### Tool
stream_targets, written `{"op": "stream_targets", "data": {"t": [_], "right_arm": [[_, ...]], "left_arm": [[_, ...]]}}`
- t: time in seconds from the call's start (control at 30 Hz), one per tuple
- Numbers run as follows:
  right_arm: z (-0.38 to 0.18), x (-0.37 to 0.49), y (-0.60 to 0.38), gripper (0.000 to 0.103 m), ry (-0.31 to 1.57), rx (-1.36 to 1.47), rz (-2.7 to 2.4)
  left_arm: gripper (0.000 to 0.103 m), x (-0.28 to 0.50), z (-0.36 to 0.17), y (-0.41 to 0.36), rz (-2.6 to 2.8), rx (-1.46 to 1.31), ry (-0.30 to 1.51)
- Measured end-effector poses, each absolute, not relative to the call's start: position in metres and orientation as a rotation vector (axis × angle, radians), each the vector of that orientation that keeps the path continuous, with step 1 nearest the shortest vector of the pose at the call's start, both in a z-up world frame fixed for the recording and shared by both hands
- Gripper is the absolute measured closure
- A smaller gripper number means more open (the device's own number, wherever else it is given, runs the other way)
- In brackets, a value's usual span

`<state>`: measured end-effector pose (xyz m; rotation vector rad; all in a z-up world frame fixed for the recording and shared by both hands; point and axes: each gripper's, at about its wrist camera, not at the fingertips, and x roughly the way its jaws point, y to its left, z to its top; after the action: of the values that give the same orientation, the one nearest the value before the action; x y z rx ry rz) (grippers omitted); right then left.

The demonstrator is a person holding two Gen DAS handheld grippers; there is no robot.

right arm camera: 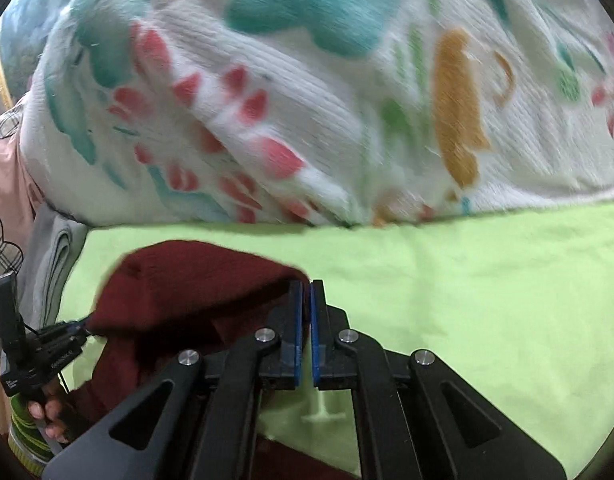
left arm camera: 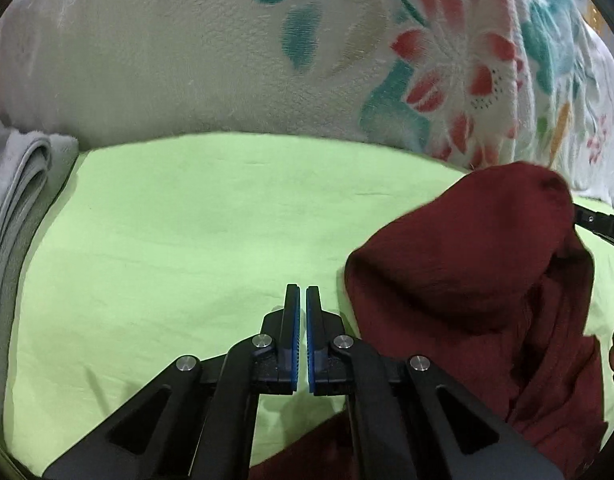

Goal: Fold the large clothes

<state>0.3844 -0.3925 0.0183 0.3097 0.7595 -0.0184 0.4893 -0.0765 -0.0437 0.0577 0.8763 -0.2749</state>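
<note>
A dark red garment [left arm camera: 487, 280] lies bunched on the green sheet, with one part lifted into a peak. In the right wrist view my right gripper [right arm camera: 306, 285] is shut on a fold of the dark red garment [right arm camera: 195, 280], and cloth shows between its blue pads. My left gripper [left arm camera: 302, 290] is shut over bare sheet to the left of the garment, with nothing between its pads. From the right wrist view my left gripper [right arm camera: 77, 326] sits at the garment's left edge. The right gripper [left arm camera: 597, 222] pokes out behind the lifted peak.
The green sheet [left arm camera: 187, 240] covers the bed. A thick floral blanket [right arm camera: 307, 100] is heaped along the far side. Folded grey cloth [left arm camera: 19, 200] lies at the left edge. A hand [right arm camera: 47, 412] holds the left gripper's handle.
</note>
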Motion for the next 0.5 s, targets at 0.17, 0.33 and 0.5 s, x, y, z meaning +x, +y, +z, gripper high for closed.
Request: {"op": "stream_targets", "data": {"t": [0.17,0.33,0.5], "right_arm": [[0.006,0.381,-0.391,0.1,0.778,0.321,0.031],[-0.001,0.384,-0.385,0.1,0.789,0.321,0.035],[-0.004,0.387,-0.388,0.099,0.794,0.335,0.043]], "left_arm": [[0.065,0.485,-0.027,-0.09,-0.345,0.054,0.836],[0.035,0.485,-0.016,-0.126,-0.41,0.141,0.778],[0.034,0.481,-0.029,-0.155,-0.42,0.267,0.795]]}}
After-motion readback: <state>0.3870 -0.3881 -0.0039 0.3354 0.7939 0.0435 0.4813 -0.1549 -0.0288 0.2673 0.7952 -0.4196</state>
